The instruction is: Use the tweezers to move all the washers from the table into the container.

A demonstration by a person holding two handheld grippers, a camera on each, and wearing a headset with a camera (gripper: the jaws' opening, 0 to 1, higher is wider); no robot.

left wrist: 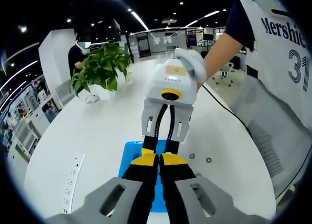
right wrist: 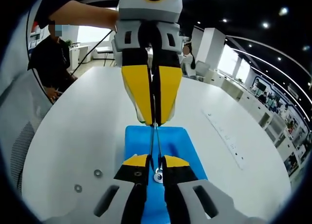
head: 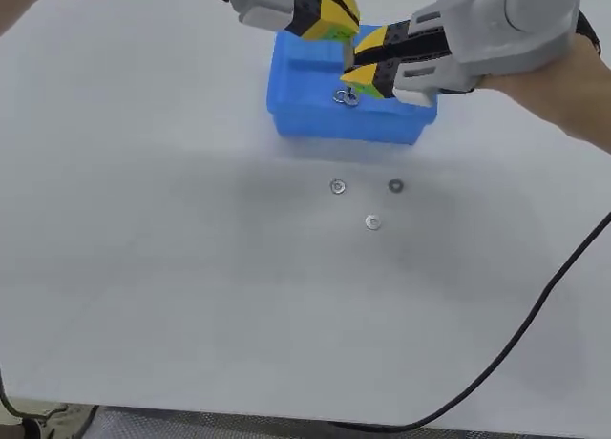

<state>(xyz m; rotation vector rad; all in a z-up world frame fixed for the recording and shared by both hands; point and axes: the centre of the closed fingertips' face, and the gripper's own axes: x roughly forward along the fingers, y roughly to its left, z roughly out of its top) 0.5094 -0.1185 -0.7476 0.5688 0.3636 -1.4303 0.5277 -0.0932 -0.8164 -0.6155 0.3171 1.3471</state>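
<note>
A blue container (head: 315, 119) stands on the white table (head: 172, 267), with both grippers over it. My left gripper (head: 336, 14) comes in from the upper left, shut on the top end of the thin metal tweezers (right wrist: 154, 141). My right gripper (head: 368, 62) comes in from the right, its jaws (right wrist: 157, 163) pressed onto the tweezers' arms lower down. At the tweezers' tips is a washer (right wrist: 158, 177), above the container's front part (head: 346, 97). Three washers lie on the table in front of the container: one on the left (head: 337, 186), one on the right (head: 396, 185) and one nearer me (head: 372, 222).
A black cable (head: 535, 315) runs across the table's right side toward the front edge. A potted plant (left wrist: 100, 70) stands on the far part of the table. A person (right wrist: 53, 63) sits beyond the table.
</note>
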